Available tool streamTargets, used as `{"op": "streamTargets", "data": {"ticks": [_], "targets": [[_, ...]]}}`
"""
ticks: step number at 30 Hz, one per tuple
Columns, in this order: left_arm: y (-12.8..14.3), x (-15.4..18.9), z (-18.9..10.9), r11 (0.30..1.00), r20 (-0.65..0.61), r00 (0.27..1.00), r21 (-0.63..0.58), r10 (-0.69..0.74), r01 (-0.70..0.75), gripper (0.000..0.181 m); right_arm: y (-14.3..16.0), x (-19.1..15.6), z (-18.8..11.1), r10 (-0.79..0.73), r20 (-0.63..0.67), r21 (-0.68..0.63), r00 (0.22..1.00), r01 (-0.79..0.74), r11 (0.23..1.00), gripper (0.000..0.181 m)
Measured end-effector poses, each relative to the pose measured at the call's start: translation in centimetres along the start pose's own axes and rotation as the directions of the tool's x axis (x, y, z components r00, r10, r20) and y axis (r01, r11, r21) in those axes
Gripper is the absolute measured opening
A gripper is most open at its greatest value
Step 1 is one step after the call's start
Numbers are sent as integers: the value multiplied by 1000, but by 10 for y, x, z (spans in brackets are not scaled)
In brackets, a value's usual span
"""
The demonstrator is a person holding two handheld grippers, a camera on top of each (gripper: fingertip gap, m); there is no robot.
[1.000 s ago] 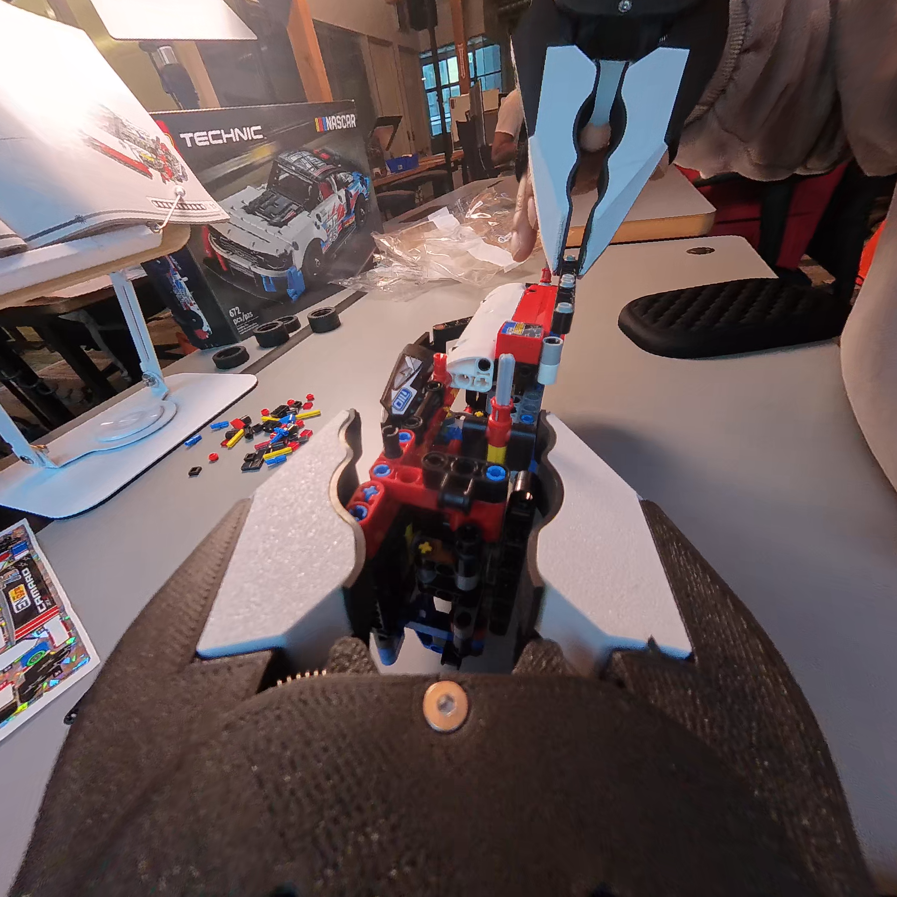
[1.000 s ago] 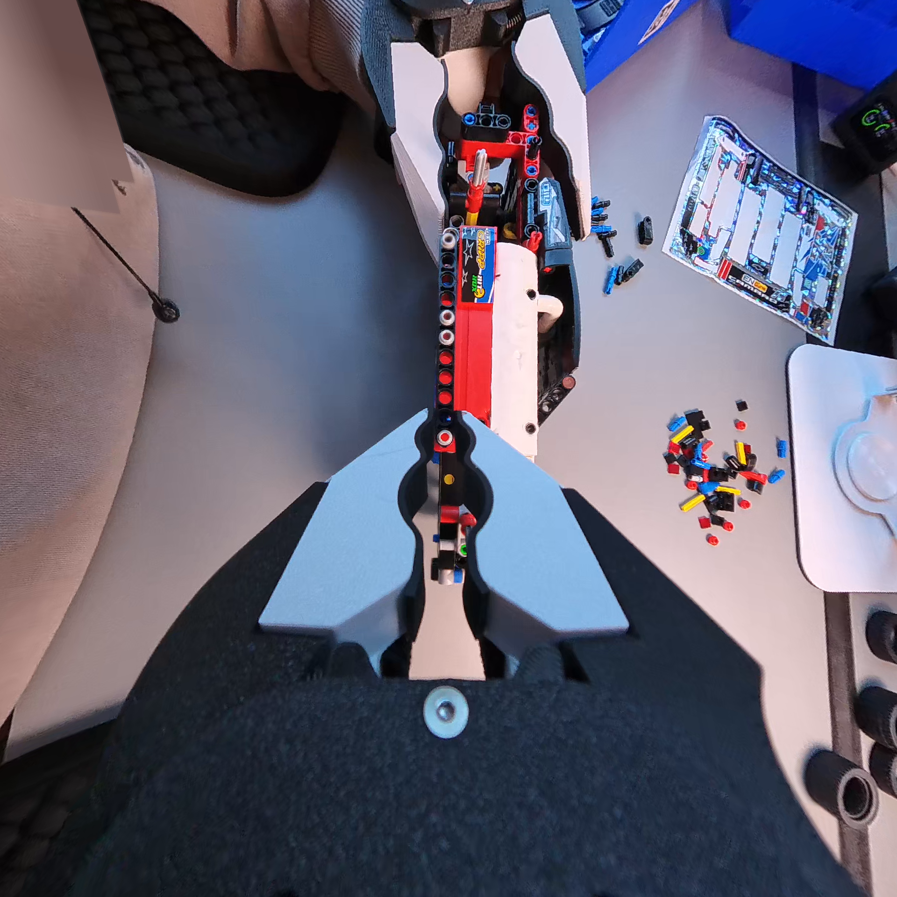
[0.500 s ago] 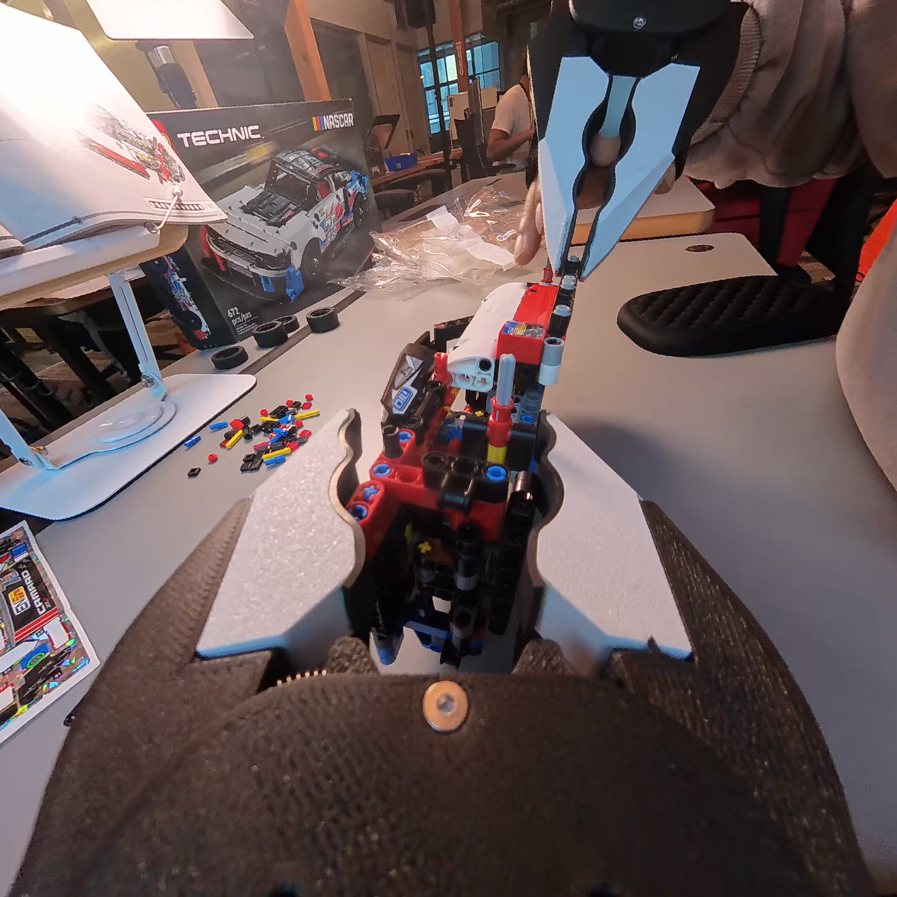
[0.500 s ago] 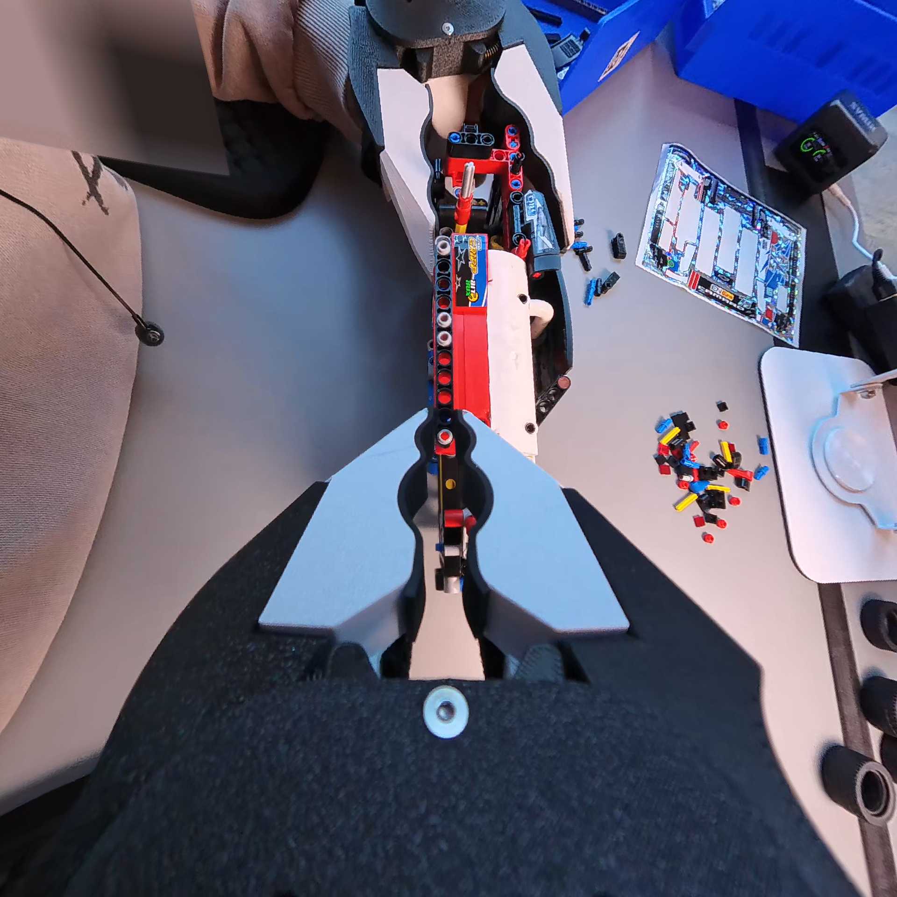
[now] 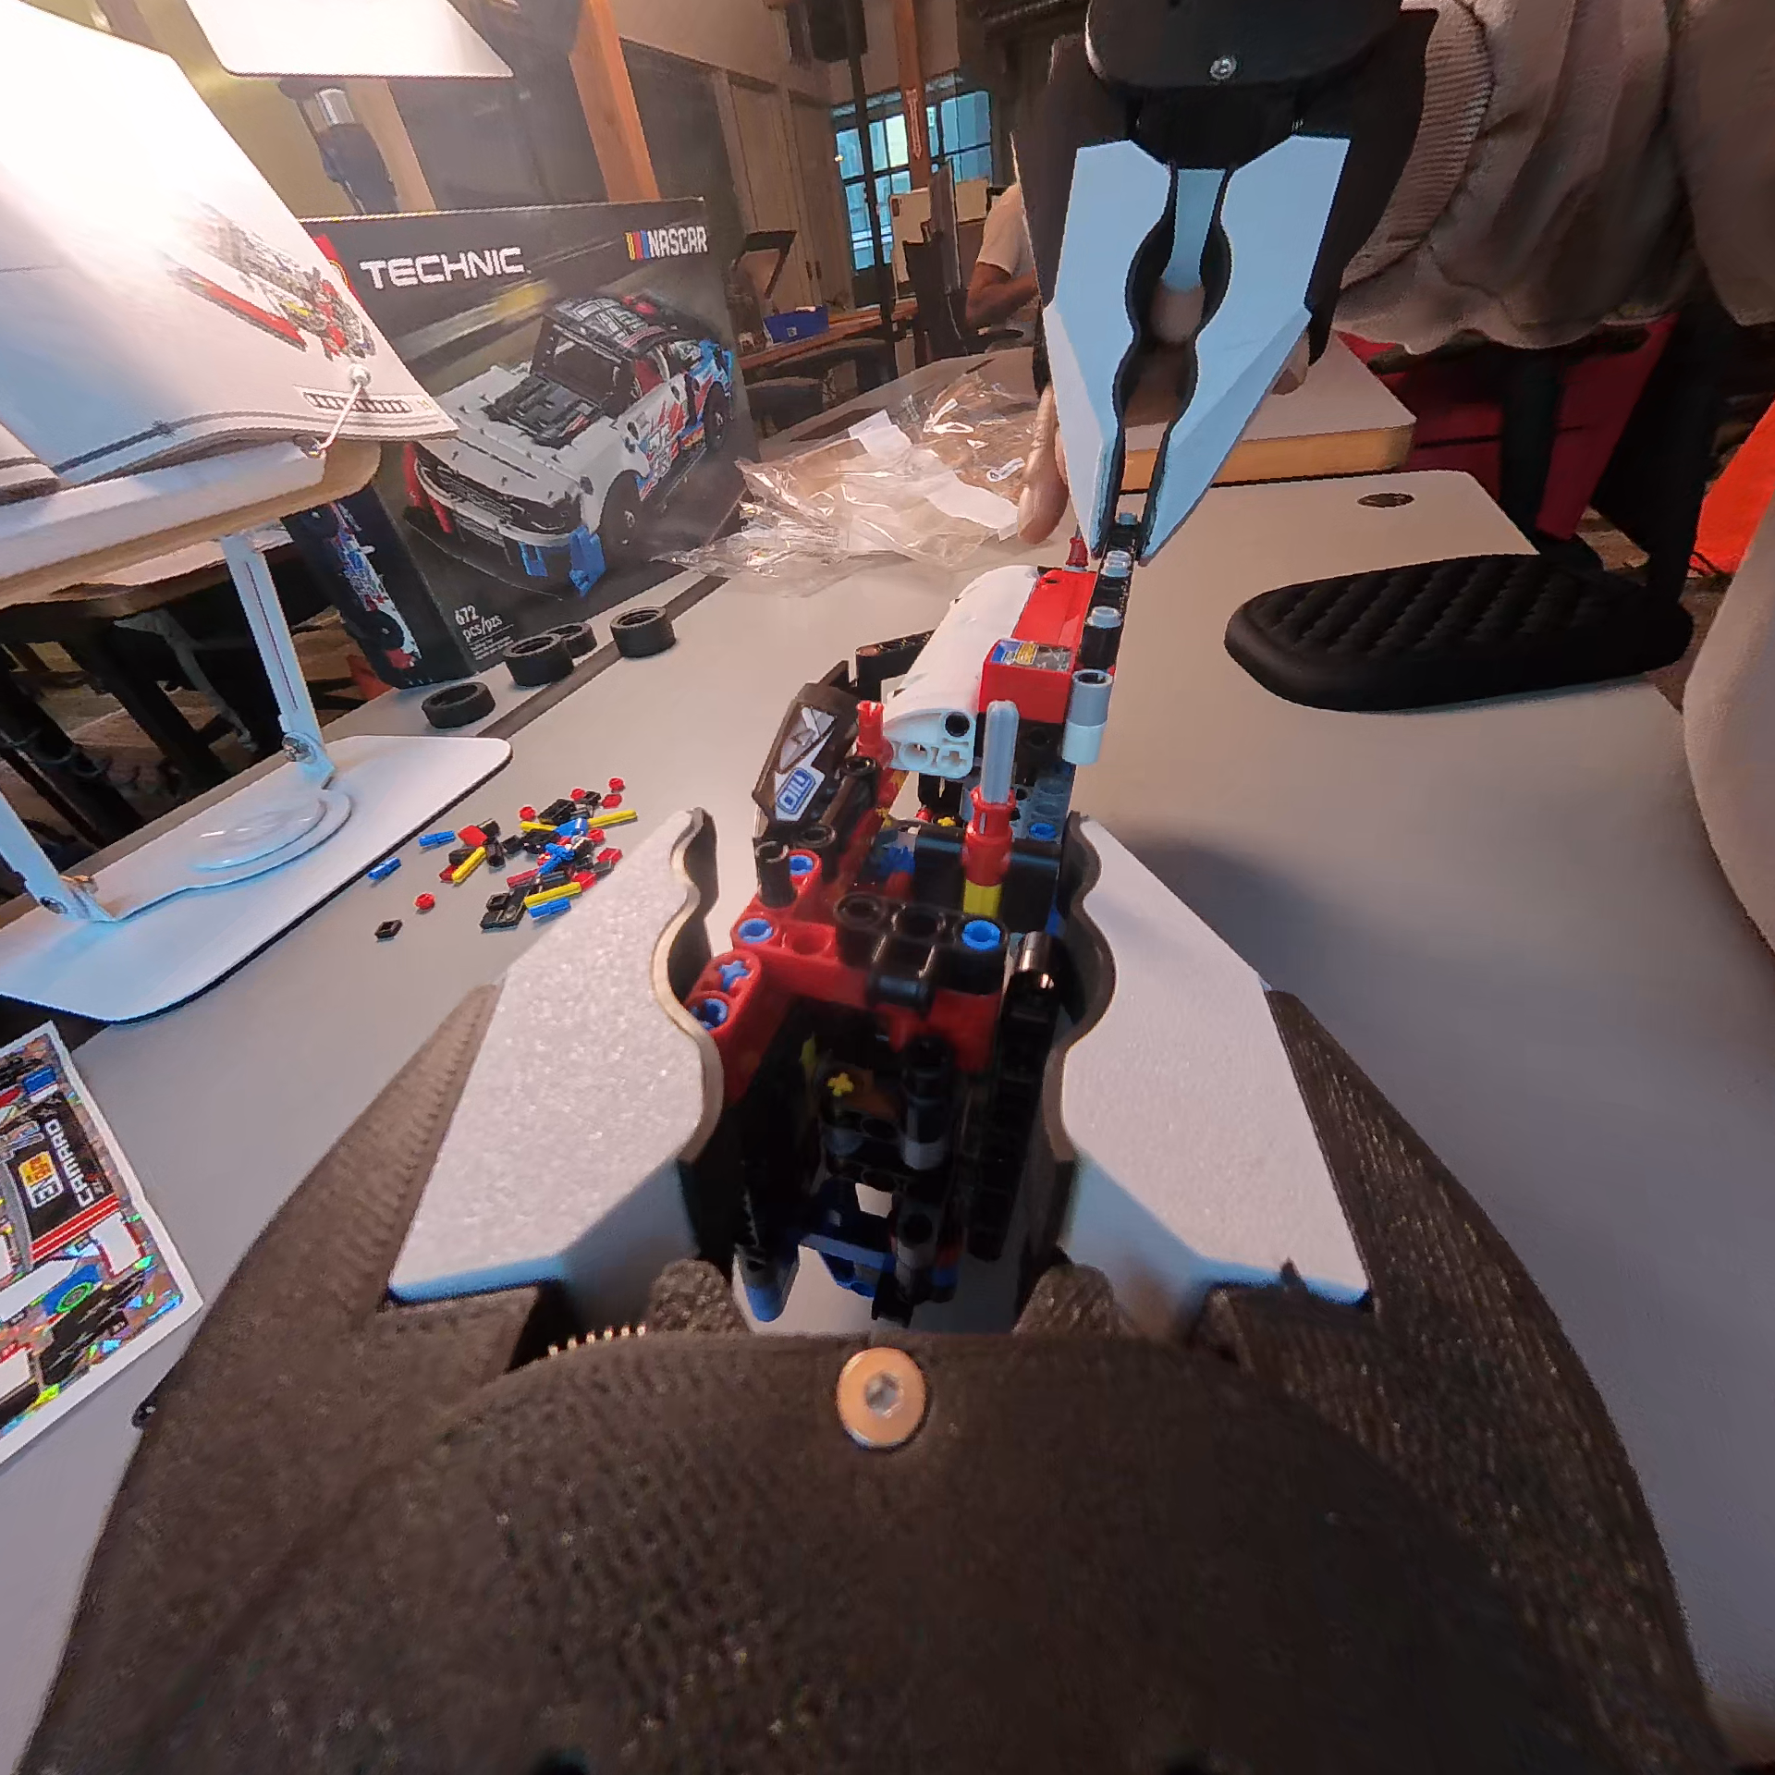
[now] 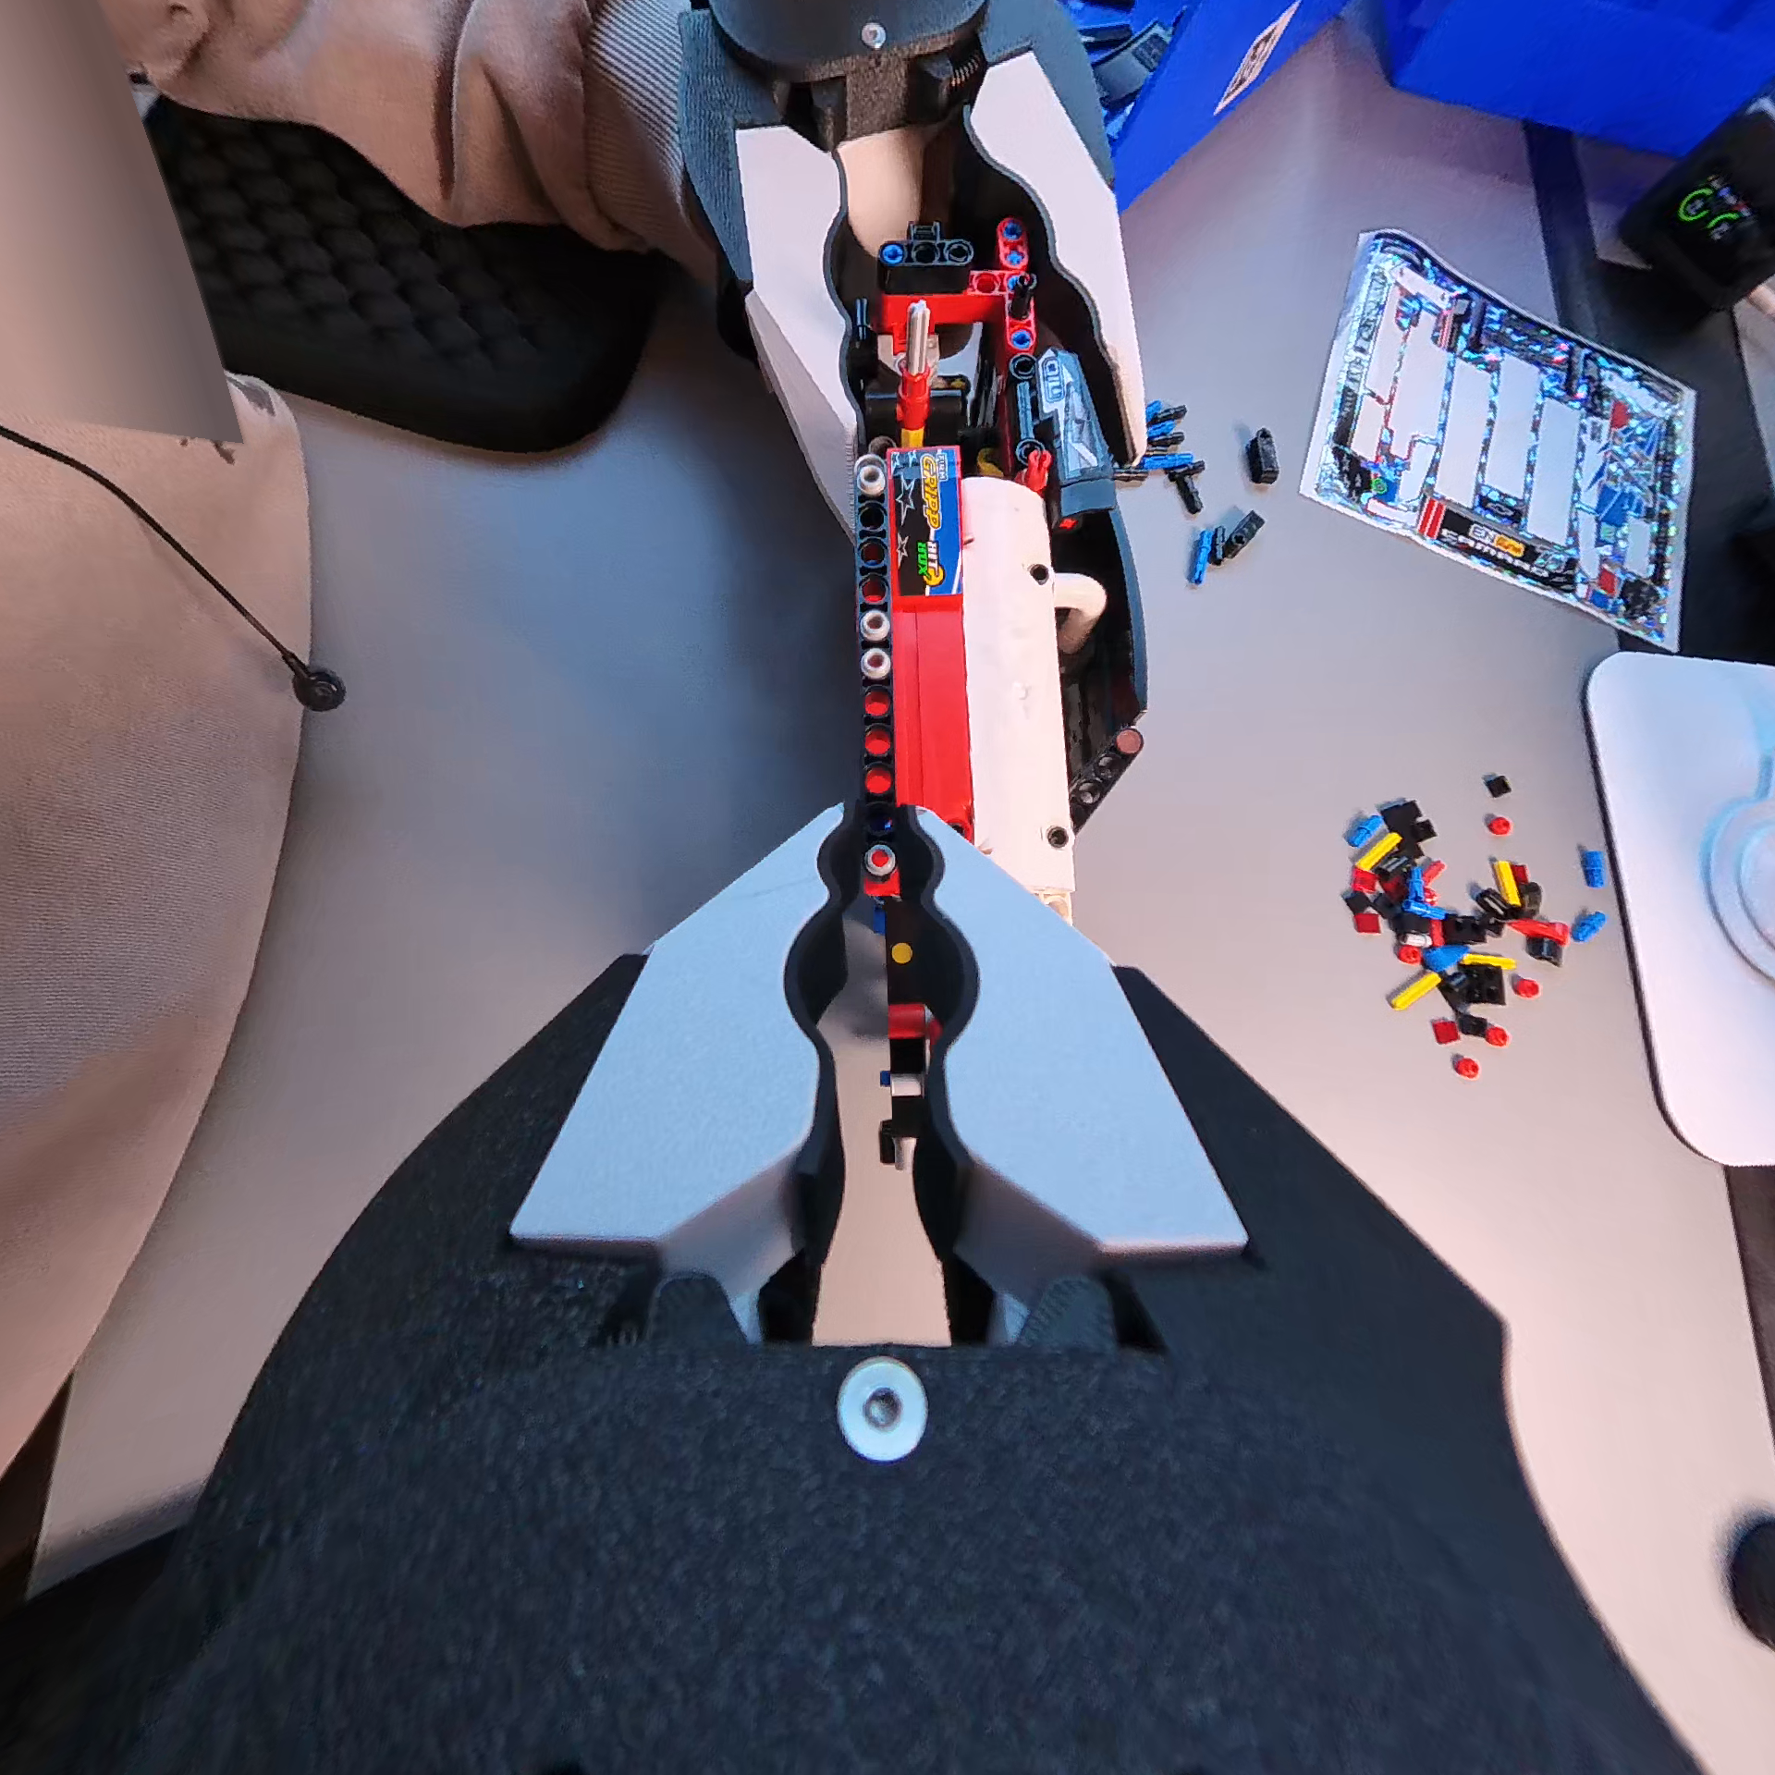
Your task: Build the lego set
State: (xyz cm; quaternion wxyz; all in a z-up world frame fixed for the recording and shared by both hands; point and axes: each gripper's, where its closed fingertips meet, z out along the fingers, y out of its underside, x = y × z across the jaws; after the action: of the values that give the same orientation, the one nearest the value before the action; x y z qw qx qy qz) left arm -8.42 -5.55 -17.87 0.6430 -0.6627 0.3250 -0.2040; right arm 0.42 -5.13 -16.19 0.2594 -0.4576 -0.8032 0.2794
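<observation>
A part-built Lego car (image 5: 960, 663) in red, white and black stands on the grey table (image 5: 1345, 912). My left gripper (image 5: 888, 845) is shut on its near end, with the chassis filling the gap between the fingers. My right gripper (image 6: 882, 831) is shut on the thin black holed beam (image 6: 872, 615) along the model's top edge. In the left wrist view the right gripper (image 5: 1114, 549) reaches down from above onto the far end. In the right wrist view the left gripper (image 6: 980, 461) clamps the far end of the car (image 6: 1009, 653).
A pile of small loose pieces (image 5: 547, 860) (image 6: 1441, 922) lies beside the car. A sticker sheet (image 6: 1498, 432), a booklet stand (image 5: 240, 864), the set's box (image 5: 538, 403), loose tyres (image 5: 547, 653), plastic bags (image 5: 864, 490), a black mat (image 5: 1441, 634) and blue bins (image 6: 1585, 67) surround it. The left gripper's tips are roughly 10 centimeters from the right gripper's.
Both grippers keep their hold on the car. The right gripper has tilted and risen slightly, so its view shows more of the table's far side. The left gripper has barely moved.
</observation>
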Motion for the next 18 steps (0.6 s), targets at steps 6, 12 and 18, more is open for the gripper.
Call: {"op": "streamTargets", "data": {"ticks": [6, 12, 18], "targets": [[1, -2, -1, 1000, 17, 1000, -8, 16, -16, 70, 4, 3, 5, -75, -60, -24, 995, 74, 997, 4], [1, -4, -1, 1000, 25, 1000, -8, 4, -3, 71, 2, 5, 4, -46, -25, -47, 999, 45, 998, 4], [1, -4, -1, 1000, 34, 999, -14, 6, -6, 71, -29, 5, 7, -114, -36, -17, 993, 113, 993, 15]]}}
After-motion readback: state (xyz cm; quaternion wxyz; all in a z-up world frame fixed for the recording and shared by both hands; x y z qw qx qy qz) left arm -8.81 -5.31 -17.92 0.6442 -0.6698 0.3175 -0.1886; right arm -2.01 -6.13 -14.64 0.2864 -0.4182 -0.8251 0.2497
